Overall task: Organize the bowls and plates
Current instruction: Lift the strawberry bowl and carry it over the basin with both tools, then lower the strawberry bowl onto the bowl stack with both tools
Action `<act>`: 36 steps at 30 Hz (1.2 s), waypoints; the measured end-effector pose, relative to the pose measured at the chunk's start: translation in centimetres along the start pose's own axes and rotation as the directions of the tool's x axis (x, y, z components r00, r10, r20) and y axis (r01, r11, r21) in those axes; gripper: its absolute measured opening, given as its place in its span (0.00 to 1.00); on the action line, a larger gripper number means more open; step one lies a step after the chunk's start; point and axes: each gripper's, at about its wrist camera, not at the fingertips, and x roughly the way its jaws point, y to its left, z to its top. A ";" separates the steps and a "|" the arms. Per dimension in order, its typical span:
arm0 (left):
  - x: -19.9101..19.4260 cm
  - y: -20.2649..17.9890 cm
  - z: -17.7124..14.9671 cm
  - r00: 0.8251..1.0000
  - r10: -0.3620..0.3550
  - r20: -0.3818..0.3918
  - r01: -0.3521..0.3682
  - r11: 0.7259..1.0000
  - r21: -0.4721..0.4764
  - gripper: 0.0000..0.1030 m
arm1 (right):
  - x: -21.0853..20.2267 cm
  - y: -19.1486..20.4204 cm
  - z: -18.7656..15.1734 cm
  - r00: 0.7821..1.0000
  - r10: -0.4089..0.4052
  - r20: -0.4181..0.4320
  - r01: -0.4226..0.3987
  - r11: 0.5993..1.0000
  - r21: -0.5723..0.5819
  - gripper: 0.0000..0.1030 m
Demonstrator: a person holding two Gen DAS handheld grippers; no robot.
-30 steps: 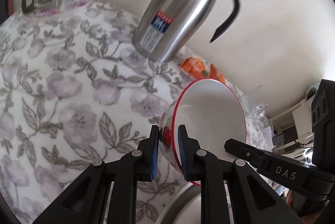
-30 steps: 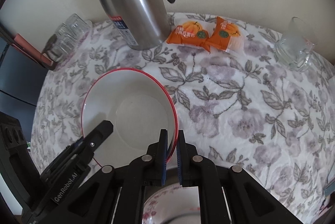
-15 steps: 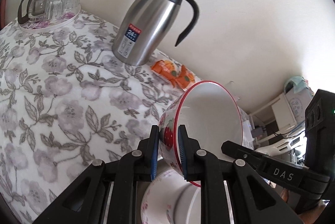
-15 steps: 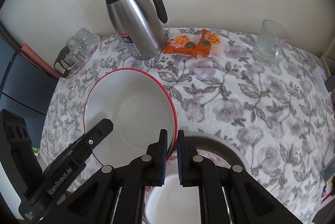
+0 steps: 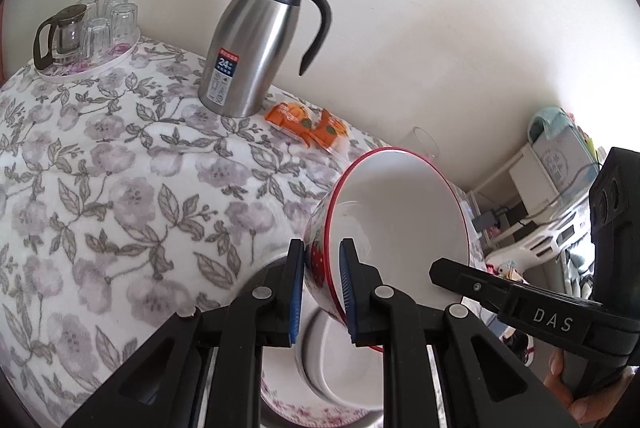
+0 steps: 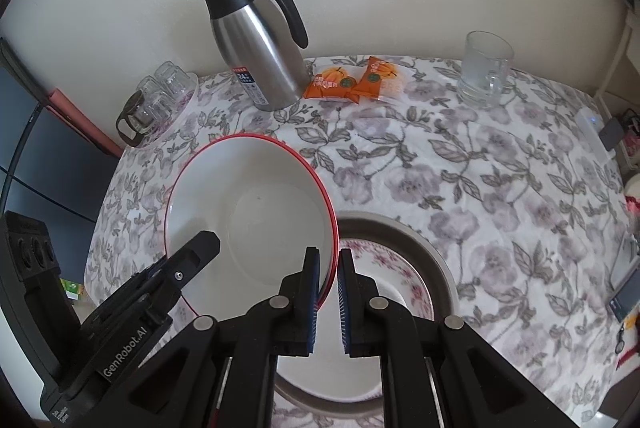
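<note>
While you hold the red-rimmed bowl [image 6: 248, 216] tilted in the air over the near edge of the table [image 6: 460, 168], both grippers have it: the left gripper [image 5: 320, 292] is clamped nearly closed across its strawberry-printed wall, and the right gripper [image 6: 328, 302] is pinched on the opposite rim. Beneath it sits the floral plate [image 6: 404, 276] on a grey plate [image 6: 408, 232]. Risk: two thin rim grips on glazed ware; uneven hand motion could twist the bowl free onto the plates.
</note>
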 end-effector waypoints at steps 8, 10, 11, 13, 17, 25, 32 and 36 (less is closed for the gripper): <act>-1.4 -2.0 -2.3 1.000 0.011 0.007 -0.012 0.998 0.058 0.18 | -1.5 -1.1 -2.8 1.000 -0.012 0.004 0.012 1.000 0.008 0.09; -1.2 -2.3 -2.8 1.000 0.008 -0.006 -0.007 0.998 0.063 0.18 | -1.5 -1.5 -3.5 1.000 -0.012 -0.001 0.012 1.000 0.017 0.10; -1.2 -2.4 -3.1 1.000 0.008 -0.015 -0.007 0.998 0.066 0.18 | -1.4 -1.7 -3.7 1.000 -0.012 -0.004 0.012 1.000 0.019 0.10; -1.2 -2.5 -3.6 1.000 0.010 -0.023 -0.009 0.997 0.070 0.18 | -1.2 -2.0 -4.3 1.000 -0.014 -0.011 0.014 1.000 0.022 0.10; -1.1 -2.8 -4.2 0.999 0.022 -0.033 -0.020 0.997 0.080 0.18 | -1.2 -2.1 -5.3 1.000 -0.021 -0.002 0.021 1.000 0.014 0.10; -0.7 -2.6 -4.4 0.998 0.033 -0.054 -0.028 0.997 0.078 0.18 | -0.4 -2.7 -6.4 1.000 -0.012 0.020 0.012 1.000 0.021 0.11; -0.1 -2.6 -4.6 0.996 0.054 -0.076 -0.047 0.995 0.090 0.18 | -0.3 -3.1 -7.0 0.998 0.007 0.058 -0.009 0.999 0.036 0.12; 0.3 -2.5 -4.7 0.994 0.057 -0.089 -0.049 0.995 0.088 0.18 | 0.2 -3.7 -7.5 0.997 0.024 0.067 -0.029 0.997 0.067 0.12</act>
